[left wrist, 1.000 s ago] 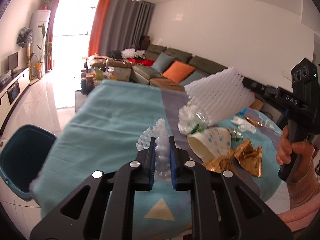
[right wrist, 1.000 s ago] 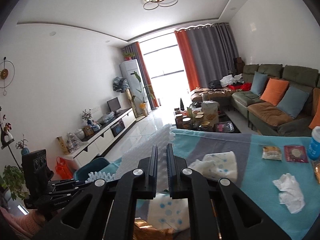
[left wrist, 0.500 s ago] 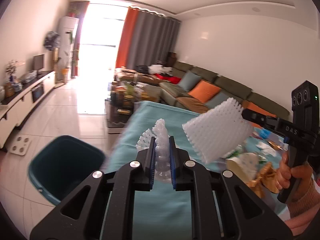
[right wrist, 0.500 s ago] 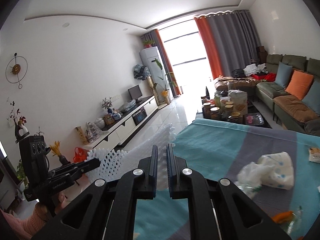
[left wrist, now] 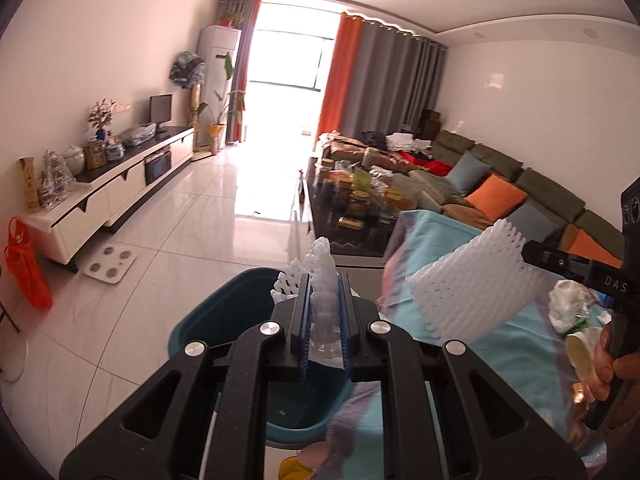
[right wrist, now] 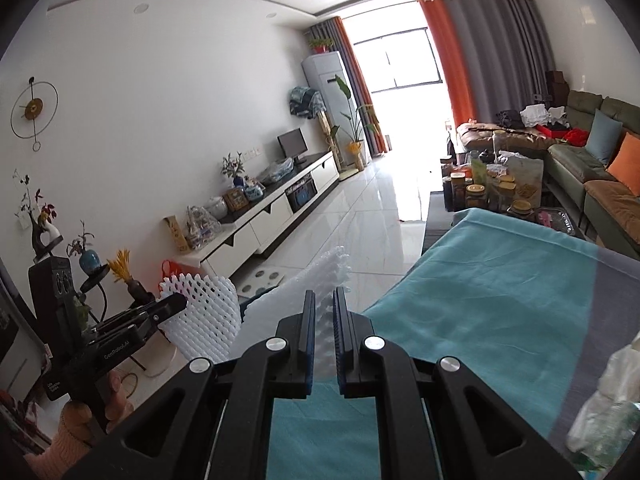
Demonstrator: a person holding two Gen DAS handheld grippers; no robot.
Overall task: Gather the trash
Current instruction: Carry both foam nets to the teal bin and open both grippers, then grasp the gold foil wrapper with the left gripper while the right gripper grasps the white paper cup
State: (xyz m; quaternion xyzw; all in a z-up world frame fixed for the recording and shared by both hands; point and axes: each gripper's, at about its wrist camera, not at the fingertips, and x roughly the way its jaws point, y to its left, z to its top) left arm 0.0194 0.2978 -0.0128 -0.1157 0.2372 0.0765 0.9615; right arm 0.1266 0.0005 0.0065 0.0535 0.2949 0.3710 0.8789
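1. Foam net sleeve (left wrist: 323,280) pinched in left gripper (left wrist: 324,320), directly above teal bin (left wrist: 224,320).
2. Second foam net (left wrist: 472,284) clamped by right gripper (right wrist: 323,340), over the table (right wrist: 500,300), farther from bin.
3. Left likely drops first.

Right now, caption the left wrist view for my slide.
Left gripper holds foam netting above teal bin.

A white TV cabinet (right wrist: 276,216) runs along the wall at 9 o'clock, carrying a small monitor (right wrist: 293,145). A white floor-standing air conditioner (left wrist: 218,84) stands at 11 o'clock beside orange curtains (left wrist: 334,80). A green sofa (left wrist: 532,196) with orange cushions occupies 2 o'clock. A scale (left wrist: 109,259) lies on the tiled floor.
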